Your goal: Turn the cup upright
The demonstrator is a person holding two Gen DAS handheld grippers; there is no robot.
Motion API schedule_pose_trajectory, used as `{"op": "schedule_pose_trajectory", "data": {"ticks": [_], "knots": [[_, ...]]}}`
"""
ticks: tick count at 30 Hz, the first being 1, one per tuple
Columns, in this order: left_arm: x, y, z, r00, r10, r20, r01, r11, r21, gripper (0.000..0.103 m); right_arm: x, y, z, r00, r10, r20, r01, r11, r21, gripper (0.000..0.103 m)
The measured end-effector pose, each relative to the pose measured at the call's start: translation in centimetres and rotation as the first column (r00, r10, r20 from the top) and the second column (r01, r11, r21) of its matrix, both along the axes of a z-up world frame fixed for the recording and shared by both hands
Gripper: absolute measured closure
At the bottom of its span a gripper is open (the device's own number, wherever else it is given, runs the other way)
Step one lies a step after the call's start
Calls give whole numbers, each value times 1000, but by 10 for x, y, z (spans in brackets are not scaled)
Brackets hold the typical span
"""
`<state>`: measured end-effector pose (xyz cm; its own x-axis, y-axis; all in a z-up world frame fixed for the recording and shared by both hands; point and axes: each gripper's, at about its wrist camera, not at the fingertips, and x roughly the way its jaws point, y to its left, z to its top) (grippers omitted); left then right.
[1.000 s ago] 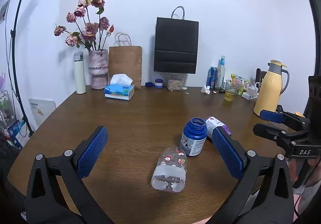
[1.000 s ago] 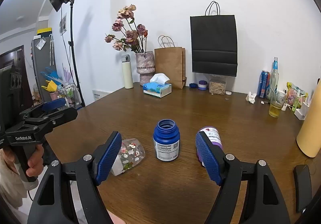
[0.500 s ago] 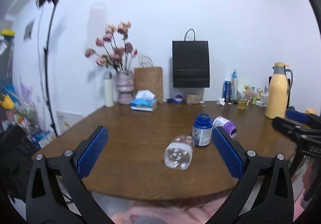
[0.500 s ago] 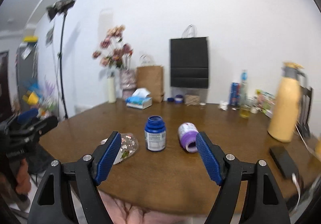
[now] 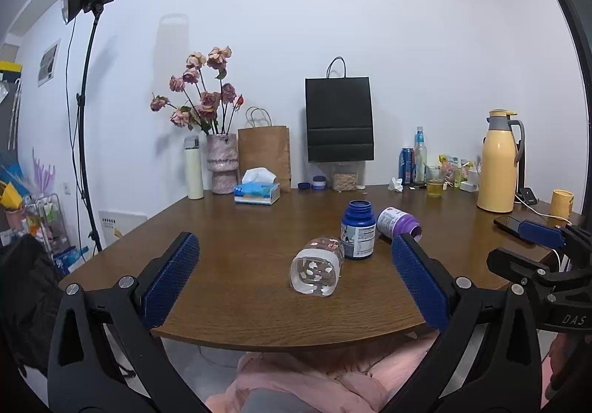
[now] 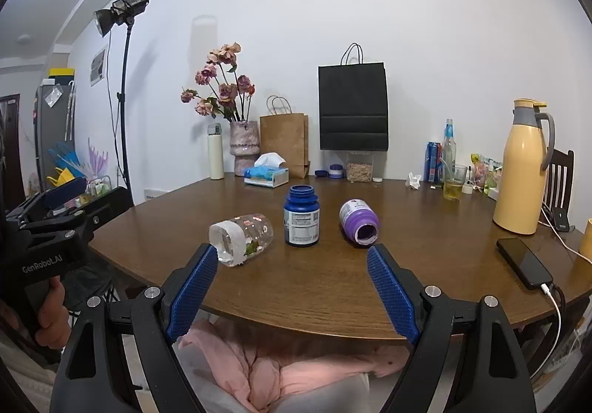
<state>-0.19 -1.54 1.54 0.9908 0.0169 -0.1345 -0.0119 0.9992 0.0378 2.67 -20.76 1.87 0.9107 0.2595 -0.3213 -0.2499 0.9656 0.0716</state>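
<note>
Both sets of jaws are spread wide with nothing between them, left gripper (image 5: 294, 281) and right gripper (image 6: 292, 289). The clear cup (image 5: 317, 270) lies on its side on the tabletop (image 5: 236, 235) (floral print), blue bottle (image 5: 358, 230) just beside it at 1 o'clock, tipped purple bottle (image 6: 359, 223) further right.

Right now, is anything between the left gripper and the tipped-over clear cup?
Nothing visible. The left gripper is open and held back past the table edge, with bare tabletop up to the cup. The blue bottle stands just behind the cup, not in the path.
</note>
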Motion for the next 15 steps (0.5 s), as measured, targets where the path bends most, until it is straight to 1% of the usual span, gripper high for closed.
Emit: {"op": "schedule_pose_trajectory", "data": {"ticks": [8,15], "knots": [[-3,-2,0,1000,-9,6,9,1000,1,0,1,1,-2,1000,-4,3,4,1000,-3,16],[-1,0,-1,1000,-7,-5,7,1000,-10,0,0,-3,-2,1000,-15,3,15,1000,14,16]]}}
